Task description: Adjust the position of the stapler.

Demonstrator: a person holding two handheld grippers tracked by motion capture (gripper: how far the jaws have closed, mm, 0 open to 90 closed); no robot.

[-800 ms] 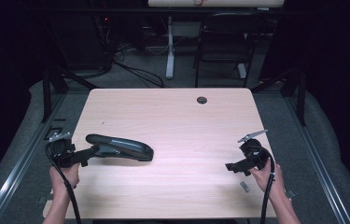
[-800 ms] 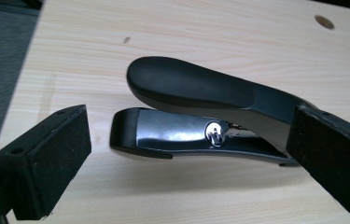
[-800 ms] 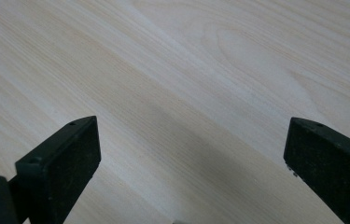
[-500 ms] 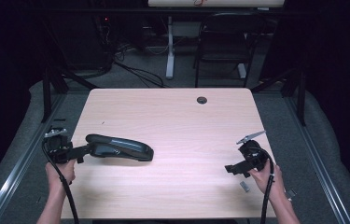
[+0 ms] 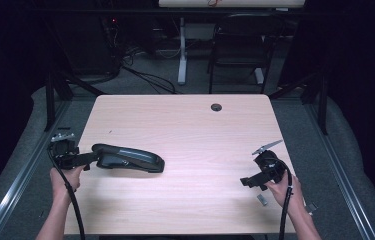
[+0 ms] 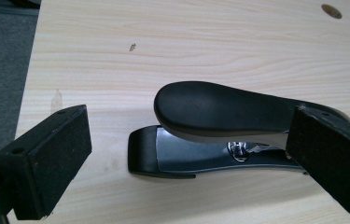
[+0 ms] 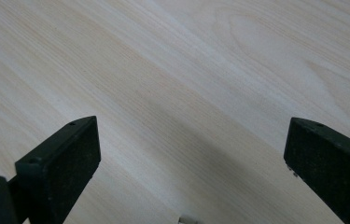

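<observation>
Two grippers are at the lower part of the high view, one at each side of a pale wooden table [image 5: 185,120]. The left gripper [image 5: 82,161] is at the lower left of that frame, held by the person's left hand [image 5: 65,177], and it points to the right, toward a large black stapler [image 5: 127,158] that lies flat on the table just beside it. In the left gripper view the jaws are spread wide: one jaw is at the lower left of the frame, over bare wood, and the other is at the right edge, in front of the stapler's body [image 6: 219,112] (I cannot tell if it touches it). The rounded end of the stapler is between the two jaws, and its metal base shows under the black top.

The right gripper [image 5: 247,182] is at the lower right of the high view, in the person's right hand [image 5: 282,192], well apart from the stapler. In the right gripper view its jaws are also spread wide, with bare wood [image 7: 186,93] between them. A small round hole [image 5: 216,107] is in the table near its far edge.
</observation>
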